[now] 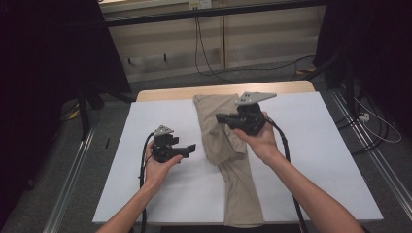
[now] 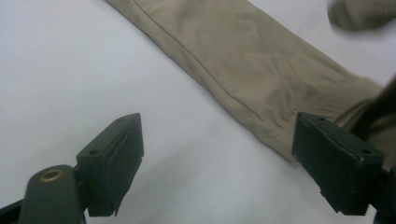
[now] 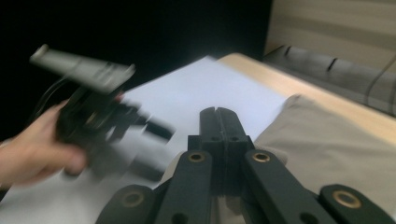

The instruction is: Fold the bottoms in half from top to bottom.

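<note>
1. The right gripper point(image 1: 219, 117) had its fingers point(image 3: 218, 122) pressed flat together with nothing pinched between them, as the right gripper view made plain, and it hung above the folded part of the trousers, pointing toward the counter's left edge.
2. The left gripper point(image 1: 193, 147) had its fingers point(image 2: 114, 156) spread wide and empty, just short of the cloth's left seam, near the middle of the counter.
3. The beige trousers point(image 1: 228, 155) lay lengthwise down the middle of the white counter point(image 1: 316, 160), the waist end near the far edge, the leg end drooping over the near edge.
4. Done, by my reading: the upper portion already sat doubled over itself into a thicker pad.
5. Left to do, I'd judge: the long lower leg was unfolded, so at least one more fold toward the far edge remained, and neither hand had a hold on fabric for it yet.
</note>
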Demonstrator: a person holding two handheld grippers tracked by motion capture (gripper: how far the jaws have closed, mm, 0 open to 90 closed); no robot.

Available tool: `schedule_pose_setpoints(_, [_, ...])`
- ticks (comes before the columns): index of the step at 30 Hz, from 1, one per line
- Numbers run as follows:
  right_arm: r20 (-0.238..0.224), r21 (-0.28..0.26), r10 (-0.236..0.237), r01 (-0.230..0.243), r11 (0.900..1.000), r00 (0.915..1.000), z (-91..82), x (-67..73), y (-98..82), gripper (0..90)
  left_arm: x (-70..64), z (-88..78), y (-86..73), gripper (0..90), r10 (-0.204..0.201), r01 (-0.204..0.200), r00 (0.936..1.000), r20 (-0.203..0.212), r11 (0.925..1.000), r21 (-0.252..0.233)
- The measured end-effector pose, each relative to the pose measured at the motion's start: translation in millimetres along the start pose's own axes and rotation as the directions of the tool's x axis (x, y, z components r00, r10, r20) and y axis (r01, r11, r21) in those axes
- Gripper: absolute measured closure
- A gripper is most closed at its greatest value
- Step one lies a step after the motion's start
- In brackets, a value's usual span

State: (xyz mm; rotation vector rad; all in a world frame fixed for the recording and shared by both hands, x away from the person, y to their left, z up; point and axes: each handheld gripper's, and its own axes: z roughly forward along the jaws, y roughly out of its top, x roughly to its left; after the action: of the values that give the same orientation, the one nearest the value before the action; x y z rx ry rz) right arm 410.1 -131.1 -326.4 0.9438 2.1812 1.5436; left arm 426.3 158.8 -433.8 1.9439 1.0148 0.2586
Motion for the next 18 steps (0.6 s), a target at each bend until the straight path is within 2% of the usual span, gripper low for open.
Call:
schedule_pose_setpoints(4, [0.065,-0.042,0.038,-0.035,0.999,0.9971,4.1,-25.6,17.5,90.0,-3.7,-0.8,0.3,19.5,0.017,-0.017,0.9998,0.010,0.9998,0.004])
schedule_pose_setpoints(7, [0.107,-0.032,0.075,-0.072,0.997,0.9914,11.6,-43.6,17.1,90.0,-8.0,-0.6,-0.3,22.1,0.039,-0.039,0.9990,0.023,0.9989,0.025])
schedule_pose_setpoints(8, [0.133,0.000,0.079,-0.080,0.997,0.9879,17.6,-51.5,12.3,90.0,-9.4,-0.2,-0.6,23.5,0.043,-0.044,0.9987,0.028,0.9988,0.024])
schedule_pose_setpoints(10, [0.150,0.047,0.107,-0.115,0.992,0.9829,27.9,-64.3,-0.4,90.0,-14.0,0.1,-1.2,25.6,0.056,-0.057,0.9975,0.042,0.9976,0.038])
schedule_pose_setpoints(12, [0.166,0.092,0.116,-0.133,0.987,0.9792,36.8,-72.6,-15.0,88.7,-20.3,0.0,-2.8,29.3,0.077,-0.080,0.9950,0.063,0.9957,0.046])
schedule_pose_setpoints(14, [0.185,0.117,0.137,-0.160,0.980,0.9731,41.2,-78.1,-28.5,76.0,-28.6,-0.2,-5.5,34.8,0.086,-0.092,0.9920,0.092,0.9937,0.064])
schedule_pose_setpoints(16, [0.189,0.133,0.147,-0.173,0.976,0.9709,40.0,-77.9,-38.3,66.1,-38.9,-1.5,-9.1,39.4,0.095,-0.108,0.9859,0.137,0.9904,0.087])
schedule_pose_setpoints(18, [0.187,0.145,0.150,-0.179,0.973,0.9707,33.3,-71.8,-48.2,60.1,-52.4,-3.2,-13.7,46.7,0.116,-0.138,0.9737,0.196,0.9847,0.106])
